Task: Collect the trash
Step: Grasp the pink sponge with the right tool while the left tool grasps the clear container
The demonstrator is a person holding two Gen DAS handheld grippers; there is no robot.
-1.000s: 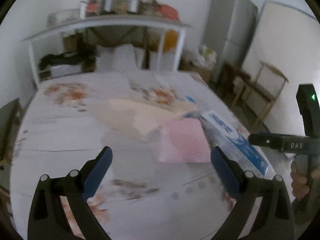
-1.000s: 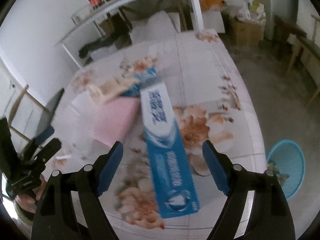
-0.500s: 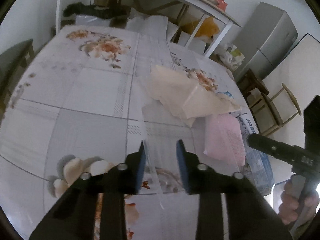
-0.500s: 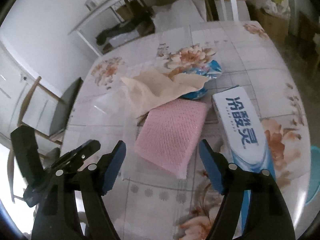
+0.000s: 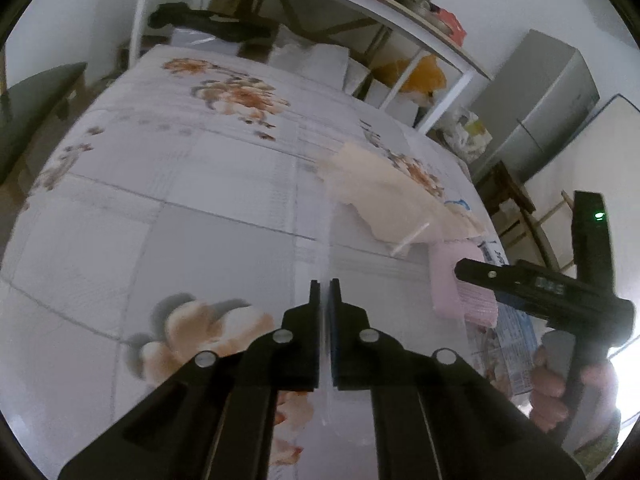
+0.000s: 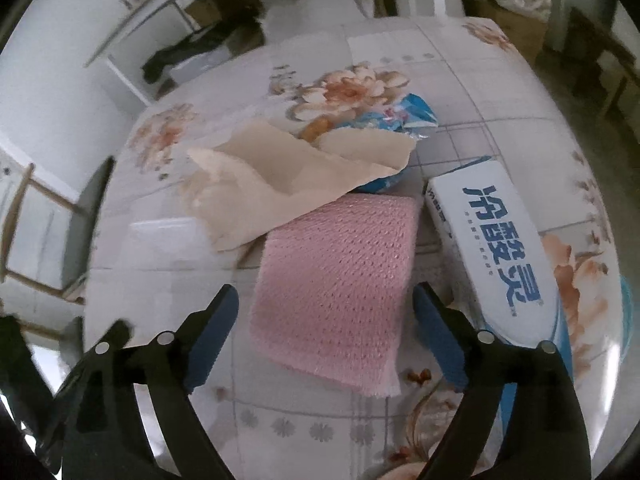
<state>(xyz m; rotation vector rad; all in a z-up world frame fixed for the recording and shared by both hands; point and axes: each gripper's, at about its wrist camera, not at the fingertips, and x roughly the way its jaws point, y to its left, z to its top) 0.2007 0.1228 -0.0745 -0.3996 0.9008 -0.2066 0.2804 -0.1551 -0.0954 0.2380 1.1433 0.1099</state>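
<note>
- With the left gripper (image 5: pixel 324 286) pinched nearly together at the near middle of the table (image 5: pixel 168 184), I see a thin clear plastic sheet (image 5: pixel 326 248) running edge-on between its fingers; it looks caught, though it is too transparent for me to be sure.
- My right gripper (image 6: pixel 325 312) hangs over the pink foam pad (image 6: pixel 336 284) on the right side, its jaws opening wide. The pad lies between the fingers, but the pads do not press on it.
- Trash cluster, right half of the table: a beige paper piece (image 6: pixel 280 176) lies partly over the pad's far edge; a crumpled blue wrapper (image 6: pixel 404 120) sits beyond it; a blue-and-white toothpaste box (image 6: pixel 496 248) lies just right of the pad.
- Step in hand, as I judge it: both hands are at the pick-up stage, left securing the film, right lining up on the pad.
- Next move, right: lower until the fingers straddle the pad's edges, then close; soft foam should compress, so a firm squeeze seems fine.
- Next move, left: lift gently and check that the film comes with it.
- Risk: the paper overlapping the pad may drag along or slide off.
- Only a sliver of turquoise at the right edge of the right view, perhaps a bin; I cannot tell.
</note>
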